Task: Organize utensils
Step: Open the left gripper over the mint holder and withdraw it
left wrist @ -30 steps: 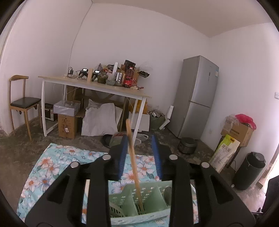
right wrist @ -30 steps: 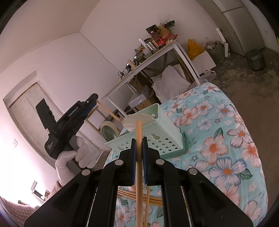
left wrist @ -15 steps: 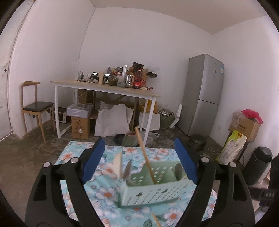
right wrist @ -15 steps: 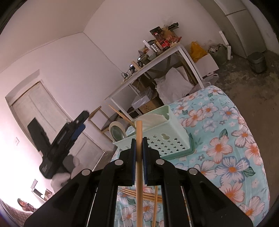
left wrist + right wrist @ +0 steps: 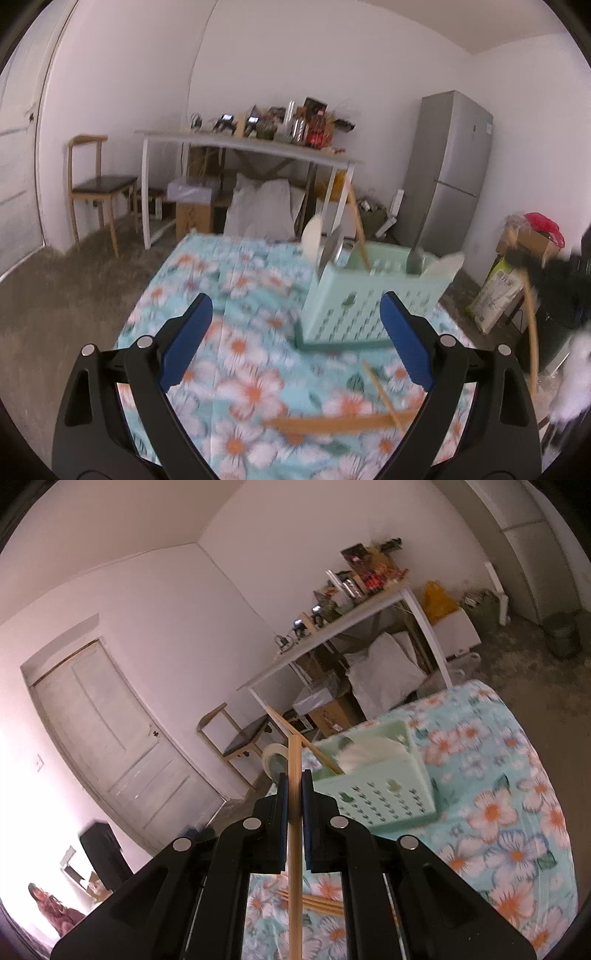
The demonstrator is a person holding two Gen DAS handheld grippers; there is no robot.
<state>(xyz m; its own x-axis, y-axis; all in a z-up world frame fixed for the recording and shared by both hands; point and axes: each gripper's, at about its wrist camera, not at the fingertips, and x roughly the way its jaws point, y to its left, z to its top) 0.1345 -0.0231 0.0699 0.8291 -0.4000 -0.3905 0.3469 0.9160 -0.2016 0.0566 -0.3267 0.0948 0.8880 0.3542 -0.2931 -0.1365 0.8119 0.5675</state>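
Note:
A mint-green utensil basket (image 5: 373, 295) stands on the floral cloth (image 5: 236, 295); a wooden chopstick (image 5: 356, 229), flat metal utensils and a white spoon lean in it. My left gripper (image 5: 295, 306) hangs in front of and below the basket, its jaws opening wide with nothing between them. Loose chopsticks (image 5: 340, 421) lie on the cloth under it. My right gripper (image 5: 294, 779) is shut on one upright chopstick (image 5: 294, 830), just short of the basket (image 5: 376, 790). More chopsticks (image 5: 317, 901) lie below it. The right gripper (image 5: 554, 288) shows blurred at the edge of the left wrist view.
Behind the cloth stand a white table (image 5: 251, 147) loaded with clutter, a wooden chair (image 5: 99, 184), a grey fridge (image 5: 454, 173), boxes and bags on the floor. A door (image 5: 110, 738) is at the left. A person (image 5: 48, 912) sits far off.
My left gripper let go of the chopstick, which now leans in the basket, then opened wide and drew back and down. My right gripper rose a little with its chopstick.

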